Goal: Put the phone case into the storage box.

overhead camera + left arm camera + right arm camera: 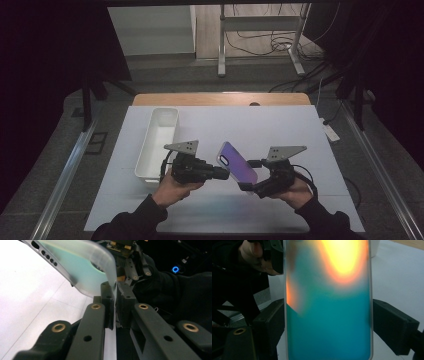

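An iridescent phone case (238, 162), purple from above, is held tilted above the white mat between both grippers. My left gripper (225, 174) comes in from the left and is shut on the case's clear rim. In the left gripper view its jaws (115, 293) pinch that translucent edge, with the teal case (80, 267) rising beyond. My right gripper (248, 186) grips the case's lower end from the right. In the right gripper view the teal and orange case (329, 315) stands between the two pads (392, 325), and the gripper (328, 322) is shut across its width.
A long white bin (157, 142) stands on the mat left of the left gripper. The white mat (280, 130) covers a wooden table (220, 99). Metal stand legs (221, 50) and cables lie on the floor beyond the table.
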`<action>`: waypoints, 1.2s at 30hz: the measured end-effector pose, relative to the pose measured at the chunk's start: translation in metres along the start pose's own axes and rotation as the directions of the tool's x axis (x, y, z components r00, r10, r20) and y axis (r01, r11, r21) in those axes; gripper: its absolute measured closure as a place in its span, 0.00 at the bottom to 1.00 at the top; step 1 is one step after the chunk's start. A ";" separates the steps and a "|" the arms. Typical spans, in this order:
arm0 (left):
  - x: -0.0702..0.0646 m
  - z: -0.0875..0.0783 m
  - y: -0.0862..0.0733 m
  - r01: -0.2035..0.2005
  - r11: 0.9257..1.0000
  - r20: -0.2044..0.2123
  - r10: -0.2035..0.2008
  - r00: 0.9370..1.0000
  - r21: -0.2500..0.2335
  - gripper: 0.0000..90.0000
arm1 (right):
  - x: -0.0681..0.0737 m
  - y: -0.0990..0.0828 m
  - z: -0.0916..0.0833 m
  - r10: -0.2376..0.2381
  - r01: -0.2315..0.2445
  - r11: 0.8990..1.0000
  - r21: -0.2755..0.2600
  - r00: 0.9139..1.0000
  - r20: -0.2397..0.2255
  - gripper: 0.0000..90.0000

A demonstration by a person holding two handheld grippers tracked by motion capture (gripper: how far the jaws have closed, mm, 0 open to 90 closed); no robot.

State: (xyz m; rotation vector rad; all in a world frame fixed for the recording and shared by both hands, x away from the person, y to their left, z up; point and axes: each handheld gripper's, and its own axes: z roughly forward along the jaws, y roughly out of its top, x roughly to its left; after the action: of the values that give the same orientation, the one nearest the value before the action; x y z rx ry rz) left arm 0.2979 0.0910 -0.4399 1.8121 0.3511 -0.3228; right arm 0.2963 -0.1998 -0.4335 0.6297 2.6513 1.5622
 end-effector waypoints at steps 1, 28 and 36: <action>-0.001 0.001 0.000 -0.003 1.000 0.008 0.003 1.000 0.002 0.95 | 0.000 -0.001 0.001 -0.001 0.002 1.000 0.004 1.000 -0.007 0.18; -0.005 -0.003 0.005 -0.057 0.996 -0.086 0.063 0.994 0.066 0.99 | -0.006 -0.005 0.006 0.009 -0.006 0.996 0.090 0.999 -0.037 0.19; -0.004 -0.007 0.007 -0.060 0.995 -0.139 0.071 0.988 0.083 0.99 | -0.006 -0.006 0.000 0.005 -0.008 0.995 0.101 1.000 0.025 0.17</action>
State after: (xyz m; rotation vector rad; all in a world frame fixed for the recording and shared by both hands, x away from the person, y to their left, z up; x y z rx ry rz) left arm 0.2976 0.0959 -0.4301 1.9252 0.3820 -0.1637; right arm 0.2993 -0.2043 -0.4398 0.6577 2.7266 1.4194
